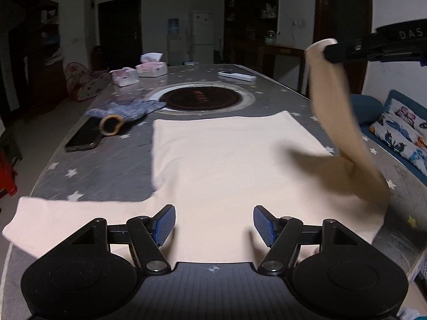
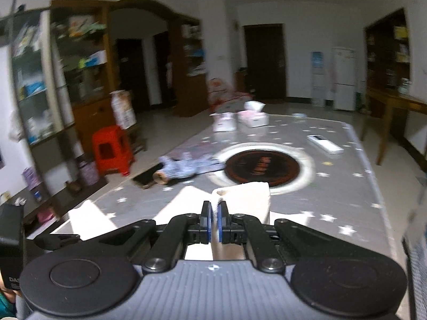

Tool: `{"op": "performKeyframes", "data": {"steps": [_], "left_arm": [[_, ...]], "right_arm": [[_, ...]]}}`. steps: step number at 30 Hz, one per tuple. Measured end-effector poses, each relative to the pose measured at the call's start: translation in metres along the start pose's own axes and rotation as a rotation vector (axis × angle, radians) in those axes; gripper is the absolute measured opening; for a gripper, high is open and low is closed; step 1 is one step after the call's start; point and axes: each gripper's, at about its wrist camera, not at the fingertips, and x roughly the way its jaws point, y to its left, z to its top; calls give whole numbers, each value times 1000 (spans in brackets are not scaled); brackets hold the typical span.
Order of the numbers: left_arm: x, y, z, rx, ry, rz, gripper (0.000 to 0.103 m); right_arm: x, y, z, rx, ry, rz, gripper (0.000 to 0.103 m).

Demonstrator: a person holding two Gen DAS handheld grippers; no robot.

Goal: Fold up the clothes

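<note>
A cream long-sleeved shirt (image 1: 229,160) lies flat on the grey star-patterned table (image 1: 106,176), its left sleeve (image 1: 61,218) stretched out to the left. My left gripper (image 1: 214,225) is open and empty, low over the shirt's near edge. My right gripper (image 2: 214,222) is shut on the end of the right sleeve (image 2: 245,196). In the left wrist view the right gripper (image 1: 328,53) holds that sleeve (image 1: 339,117) high above the table's right side, and the sleeve hangs down to the shirt.
On the table lie a black phone (image 1: 84,136), a blue patterned cloth with a wooden ring (image 1: 120,112), a round dark inset plate (image 1: 200,98), tissue boxes (image 1: 150,68) and a white remote (image 1: 236,76). A red stool (image 2: 112,149) stands left of the table. A sofa with a butterfly cushion (image 1: 403,130) stands right.
</note>
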Motion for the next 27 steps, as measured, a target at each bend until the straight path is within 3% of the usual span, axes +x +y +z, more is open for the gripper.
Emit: {"op": "performKeyframes", "data": {"steps": [6,12,18,25,27], "left_arm": [[-4,16,-9,-33,1,13,68],[-7,25,-13,-42,-1,32,68],[-11,27,-6,-45,-31,34,68],[-1,1,1,11,-42,-63,65],[4,-8,2,33,-39,-91,60]], "right_arm": [[38,49,-1,-53,68,103,4],[48,61,-11,-65,109,153,12],[39,34,-20,-62,129,90,12],[37,0,-63,-68,236,12,12],[37,-10,-75,-70,266,-11,12]]}}
